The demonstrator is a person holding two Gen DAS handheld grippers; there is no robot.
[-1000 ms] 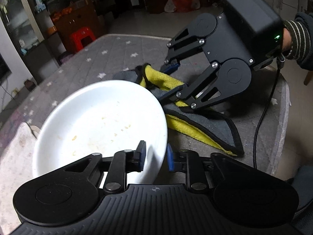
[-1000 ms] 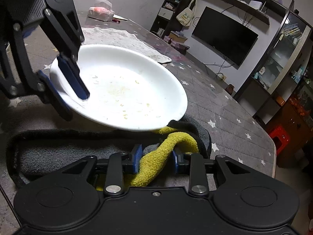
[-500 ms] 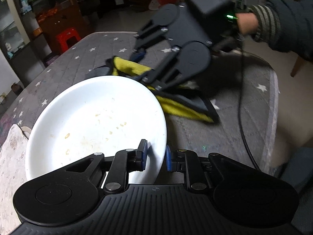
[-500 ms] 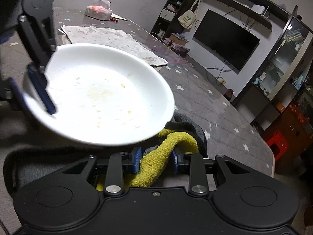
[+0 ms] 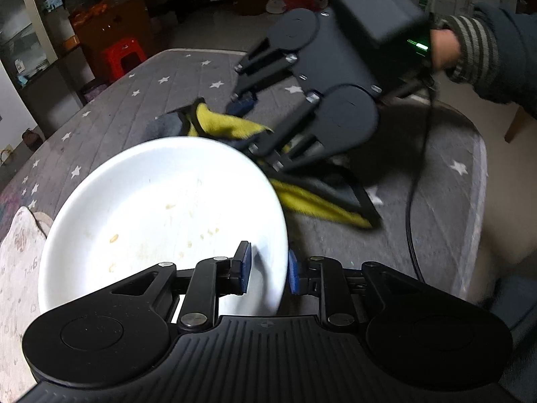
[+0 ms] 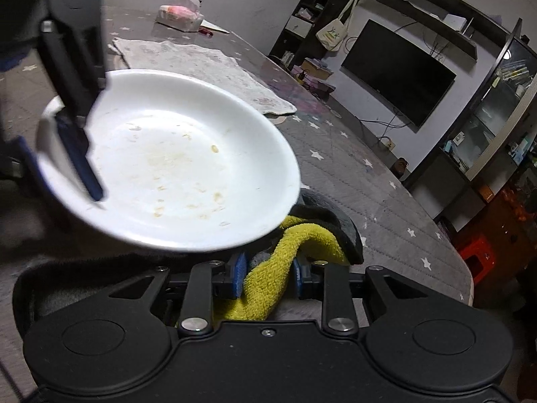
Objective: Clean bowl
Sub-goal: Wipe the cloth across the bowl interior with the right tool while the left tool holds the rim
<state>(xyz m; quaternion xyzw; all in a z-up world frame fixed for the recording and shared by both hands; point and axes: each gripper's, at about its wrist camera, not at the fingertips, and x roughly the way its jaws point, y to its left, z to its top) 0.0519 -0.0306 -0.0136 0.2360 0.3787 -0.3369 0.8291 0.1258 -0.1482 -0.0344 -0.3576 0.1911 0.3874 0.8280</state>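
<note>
L claw [image 5: 267,266] clamped on bowl [image 5: 161,215] rim; R claw [image 6: 267,277] pinching cloth [image 6: 285,252] just beneath bowl.

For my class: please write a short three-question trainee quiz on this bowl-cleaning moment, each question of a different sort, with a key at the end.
1. True or false: the left gripper is clamped on the rim of the white bowl.
2. What is pinched in the right gripper?
A. a sponge
B. the yellow and grey cloth
C. a spoon
3. Fill in: the inside of the bowl shows small yellowish food ____.

Key: 1 true; 2 B; 3 specks (residue).
</note>
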